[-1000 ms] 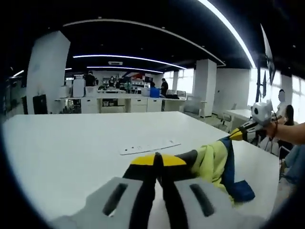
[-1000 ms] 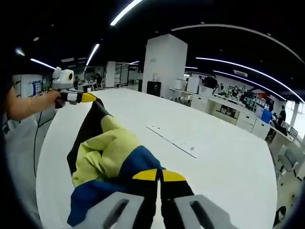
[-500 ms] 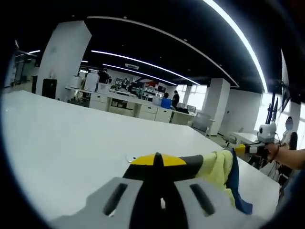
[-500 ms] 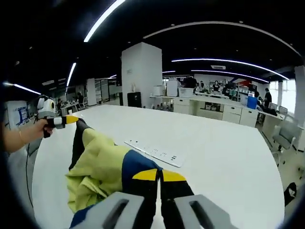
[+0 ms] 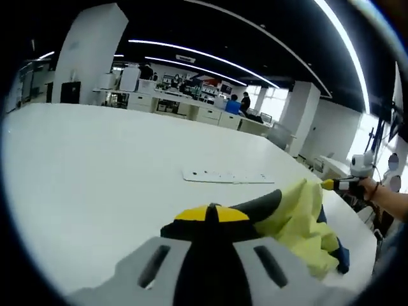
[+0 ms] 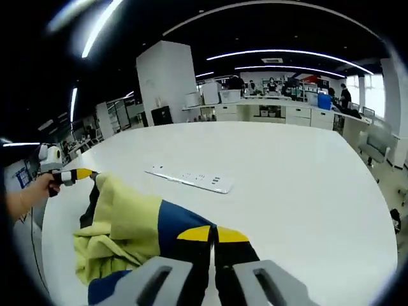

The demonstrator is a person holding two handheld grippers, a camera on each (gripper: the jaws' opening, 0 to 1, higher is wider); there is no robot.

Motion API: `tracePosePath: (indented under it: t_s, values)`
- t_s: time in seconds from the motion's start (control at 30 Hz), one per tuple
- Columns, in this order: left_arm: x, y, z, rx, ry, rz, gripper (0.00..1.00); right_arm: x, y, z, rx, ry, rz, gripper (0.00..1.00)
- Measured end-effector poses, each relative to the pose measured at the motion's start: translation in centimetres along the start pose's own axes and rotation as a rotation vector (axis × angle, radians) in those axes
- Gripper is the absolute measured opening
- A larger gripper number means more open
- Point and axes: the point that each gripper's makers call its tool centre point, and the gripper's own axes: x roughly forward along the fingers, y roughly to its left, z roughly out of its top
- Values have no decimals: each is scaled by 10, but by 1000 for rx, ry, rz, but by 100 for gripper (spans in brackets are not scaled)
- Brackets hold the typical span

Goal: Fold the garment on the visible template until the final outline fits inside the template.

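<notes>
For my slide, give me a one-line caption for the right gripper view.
Both tools grip a yellow, blue and black garment over a white table.

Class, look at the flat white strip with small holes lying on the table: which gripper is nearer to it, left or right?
Hard to call. The left gripper and right gripper each clamp an end of the garment, and the white strip lies on the table beyond its middle, about equally far from both.

Right tongs (image 6: pixel 213 233) pinch the garment (image 6: pixel 131 223) — left tongs (image 6: pixel 89 174) seemingly too.
</notes>
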Motion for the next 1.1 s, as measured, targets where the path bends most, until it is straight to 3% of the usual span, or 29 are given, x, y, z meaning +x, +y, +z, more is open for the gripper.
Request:
tracePosePath:
  t_s: [0.17,0.43,0.9,1.1]
  values:
    - [-2,2,-25,4,99,0,0,2,0,-20,29,60,4,0]
    - [-1,9,-52,48,197,16,0,8,1,-44,68,119,10,0]
    - [-1,16,-67,117,265,48,0,6,1,-73,19,225,-8,0]
    - [-1,14,-63,148,258,44,0,5,0,-66,8,214,-11,0]
